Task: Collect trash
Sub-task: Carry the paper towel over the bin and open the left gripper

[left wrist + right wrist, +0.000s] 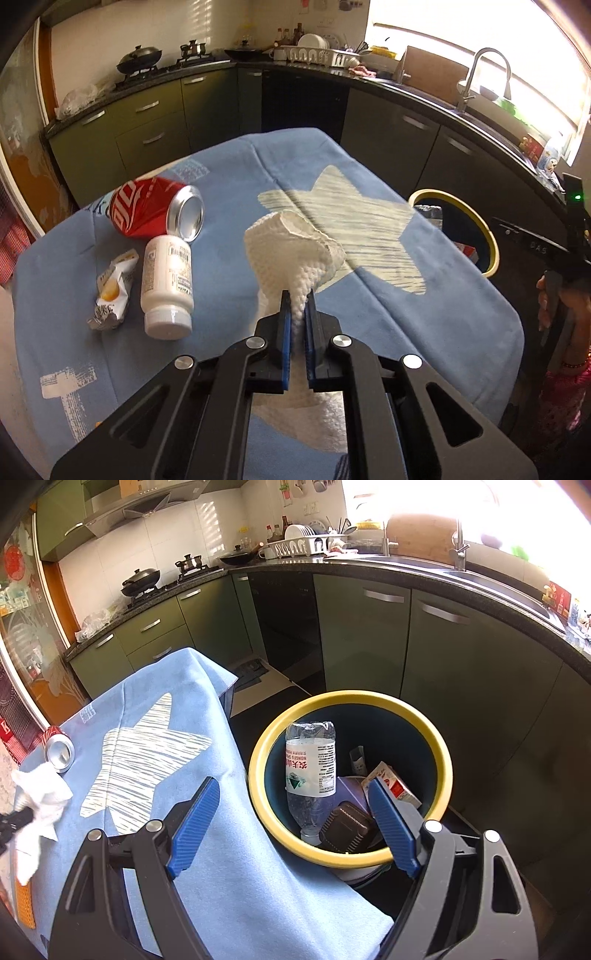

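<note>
My left gripper (298,295) is shut on a crumpled white paper towel (295,243) and holds it above the blue star tablecloth (424,317). The towel also shows in the right wrist view (44,794). On the cloth to the left lie a crushed red can (147,214), a white pill bottle (168,280) and a snack wrapper (112,291). My right gripper (291,786) is open and empty above the yellow-rimmed trash bin (258,760), which holds a clear water bottle (310,764), a carton (391,782) and a dark tray (345,825).
The bin rim (491,236) stands on the floor just past the table's right edge. Green kitchen cabinets (369,635) and a dark counter curve around behind. A sink faucet (476,74) is at the back right. The person's hand (554,299) holds the right gripper.
</note>
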`<state>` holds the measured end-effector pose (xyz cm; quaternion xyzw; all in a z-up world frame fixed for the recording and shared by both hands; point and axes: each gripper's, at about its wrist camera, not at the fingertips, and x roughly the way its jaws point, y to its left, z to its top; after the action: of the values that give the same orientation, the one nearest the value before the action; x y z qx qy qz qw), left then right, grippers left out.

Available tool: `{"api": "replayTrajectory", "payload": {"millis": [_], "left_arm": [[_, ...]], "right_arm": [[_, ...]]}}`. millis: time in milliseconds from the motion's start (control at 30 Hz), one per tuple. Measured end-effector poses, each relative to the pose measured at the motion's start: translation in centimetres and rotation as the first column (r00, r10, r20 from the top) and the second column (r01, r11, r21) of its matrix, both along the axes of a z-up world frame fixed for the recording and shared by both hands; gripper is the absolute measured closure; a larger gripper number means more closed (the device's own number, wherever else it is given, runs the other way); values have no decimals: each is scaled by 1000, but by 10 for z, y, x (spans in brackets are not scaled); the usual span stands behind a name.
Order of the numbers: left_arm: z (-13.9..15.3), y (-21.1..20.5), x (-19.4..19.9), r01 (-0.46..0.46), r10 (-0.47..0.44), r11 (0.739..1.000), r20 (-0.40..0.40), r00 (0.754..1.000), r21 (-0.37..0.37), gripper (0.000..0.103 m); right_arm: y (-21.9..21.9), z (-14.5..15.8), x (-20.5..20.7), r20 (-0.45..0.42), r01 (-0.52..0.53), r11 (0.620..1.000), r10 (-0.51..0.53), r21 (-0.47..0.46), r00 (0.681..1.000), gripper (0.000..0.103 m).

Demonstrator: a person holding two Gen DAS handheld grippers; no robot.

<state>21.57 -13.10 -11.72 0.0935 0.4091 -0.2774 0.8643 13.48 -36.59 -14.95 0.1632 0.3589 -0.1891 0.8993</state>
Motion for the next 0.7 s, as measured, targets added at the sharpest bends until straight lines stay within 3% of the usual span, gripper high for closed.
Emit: {"api": "replayTrajectory", "payload": {"millis": [167, 333, 567, 700], "left_arm": [[32, -31, -17, 101, -100, 994, 29, 995, -36, 96], [42, -90, -25, 221, -220, 975, 31, 975, -33, 96], [35, -200, -30, 389, -391, 919, -19, 920, -66, 96], [18, -269, -27, 449, -450, 893, -25, 893, -40, 96]], "right_arm": [[-10, 4, -9, 6, 41, 999, -41, -26, 999, 25], [-33, 7, -26, 20, 103, 994, -102, -35, 995, 25], [-69, 12, -53, 31, 194, 980, -192, -43, 981, 25], [-87, 11, -66, 35, 233, 972, -232, -36, 972, 24]]}}
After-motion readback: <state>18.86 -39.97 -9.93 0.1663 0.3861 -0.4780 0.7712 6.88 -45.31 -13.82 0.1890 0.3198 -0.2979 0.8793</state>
